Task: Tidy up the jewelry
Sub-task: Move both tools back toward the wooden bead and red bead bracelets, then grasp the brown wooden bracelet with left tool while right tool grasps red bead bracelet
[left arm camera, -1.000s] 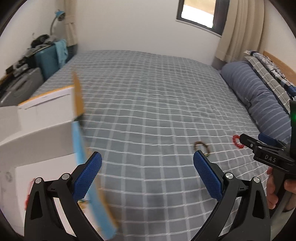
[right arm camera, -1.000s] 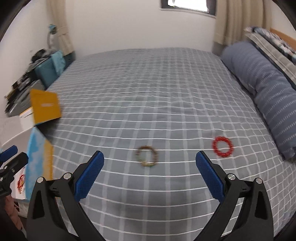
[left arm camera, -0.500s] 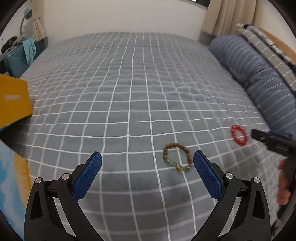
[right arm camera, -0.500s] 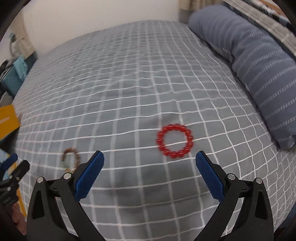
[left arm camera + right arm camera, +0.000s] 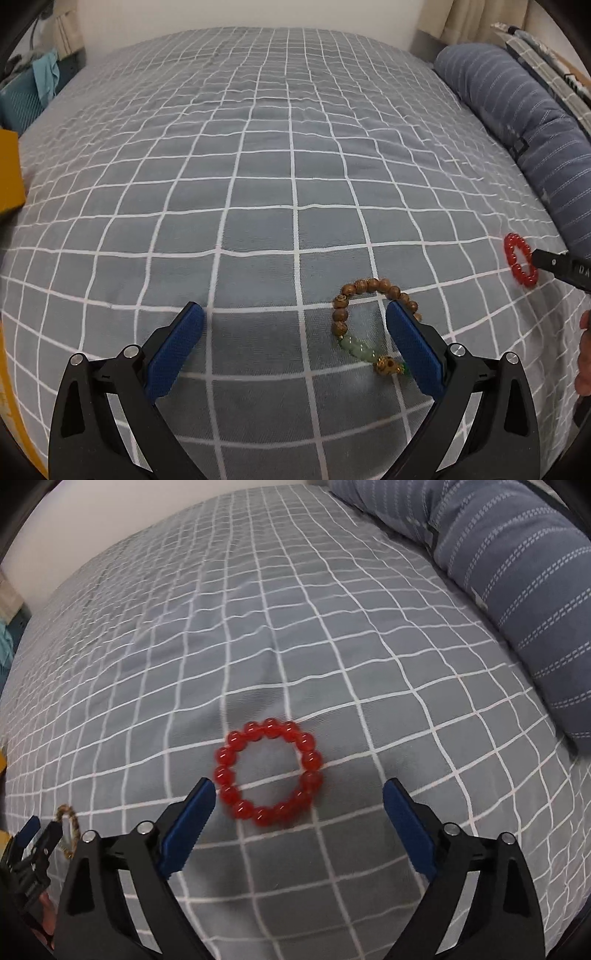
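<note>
A brown wooden bead bracelet (image 5: 341, 302) with a green stone and gold bead lies on the grey checked bedspread. My left gripper (image 5: 295, 314) is open just above it; its right finger covers part of the bracelet. A red bead bracelet (image 5: 269, 773) lies flat on the bedspread. My right gripper (image 5: 299, 790) is open low over it, with the ring toward the left finger. The red bracelet also shows at the right in the left wrist view (image 5: 519, 258), and the brown one at the lower left in the right wrist view (image 5: 68, 827).
A long blue striped pillow (image 5: 517, 572) lies along the right side of the bed. A yellow box edge (image 5: 9, 184) sits at the left. Blue items (image 5: 33, 88) stand beside the bed at the far left.
Both grippers have moved forward and down toward the bed. The left one has closed in on the brown bracelet, the right one on the red bracelet. The box has slid out of view.
</note>
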